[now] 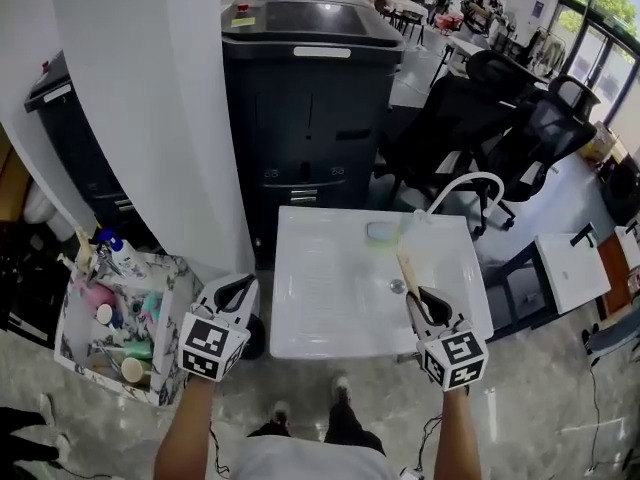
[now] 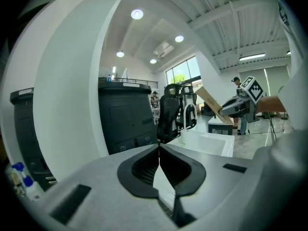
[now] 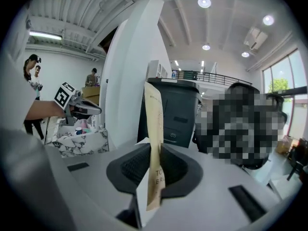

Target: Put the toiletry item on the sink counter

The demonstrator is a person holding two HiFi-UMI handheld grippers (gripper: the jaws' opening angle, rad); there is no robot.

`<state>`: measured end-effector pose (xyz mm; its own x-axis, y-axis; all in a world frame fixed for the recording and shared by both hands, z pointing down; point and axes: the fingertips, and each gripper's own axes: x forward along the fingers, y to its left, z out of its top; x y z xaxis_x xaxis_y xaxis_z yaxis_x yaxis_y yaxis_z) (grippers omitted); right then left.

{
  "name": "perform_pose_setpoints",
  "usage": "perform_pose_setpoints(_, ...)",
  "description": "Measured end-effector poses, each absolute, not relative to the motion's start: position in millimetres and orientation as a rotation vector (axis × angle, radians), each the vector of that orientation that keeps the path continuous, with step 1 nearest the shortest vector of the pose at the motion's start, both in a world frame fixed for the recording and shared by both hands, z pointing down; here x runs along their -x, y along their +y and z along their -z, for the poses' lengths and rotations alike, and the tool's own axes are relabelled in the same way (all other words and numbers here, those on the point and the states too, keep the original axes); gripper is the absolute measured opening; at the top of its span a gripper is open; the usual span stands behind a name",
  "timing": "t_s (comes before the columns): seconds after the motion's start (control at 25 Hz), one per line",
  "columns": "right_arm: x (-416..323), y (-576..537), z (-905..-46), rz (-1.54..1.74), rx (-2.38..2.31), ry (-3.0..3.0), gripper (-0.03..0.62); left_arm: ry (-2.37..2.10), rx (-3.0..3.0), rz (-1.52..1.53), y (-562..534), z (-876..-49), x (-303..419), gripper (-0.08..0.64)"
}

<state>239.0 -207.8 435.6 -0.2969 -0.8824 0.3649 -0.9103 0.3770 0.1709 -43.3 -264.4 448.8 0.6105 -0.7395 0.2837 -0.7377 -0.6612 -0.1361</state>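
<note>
The toiletry item is a slim beige carton, a boxed toothbrush by its print. My right gripper is shut on its lower end and holds it tilted over the right side of the white sink counter. In the right gripper view the carton stands upright between the pads, its lower end hanging below them. My left gripper hovers at the counter's left edge with its jaws shut and empty, their tips meeting. The left gripper view shows the carton across the sink.
A marbled basket of several toiletry bottles sits on the floor left of the sink. A white faucet arches at the counter's back right, a pale sponge beside it. A dark cabinet and office chairs stand behind.
</note>
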Motion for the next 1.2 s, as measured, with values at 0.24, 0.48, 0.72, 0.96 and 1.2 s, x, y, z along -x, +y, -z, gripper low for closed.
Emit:
perform_pose_setpoints(0.24, -266, -276, -462, -0.054, -1.35, -2.257, 0.054, 1.5, 2.767, 0.526, -299, -466, 32, 0.009)
perform_pose_setpoints(0.48, -254, -339, -513, -0.065, -1.093, -2.293, 0.055, 1.727, 2.677, 0.579, -310, -481, 41, 0.011)
perform_pose_setpoints(0.72, -231, -378, -580, -0.098, -0.874, -2.265, 0.055, 1.897, 2.614, 0.656, -312, -504, 49, 0.011)
perform_pose_setpoints(0.96, -204, -395, -660, -0.094, -0.653, -2.185, 0.055, 1.967, 2.584, 0.744, -318, -531, 54, 0.011)
perform_pose_setpoints(1.2, -190, -407, -718, -0.085, -0.516, -2.101, 0.057, 2.02, 2.596, 0.775, -334, -557, 55, 0.009)
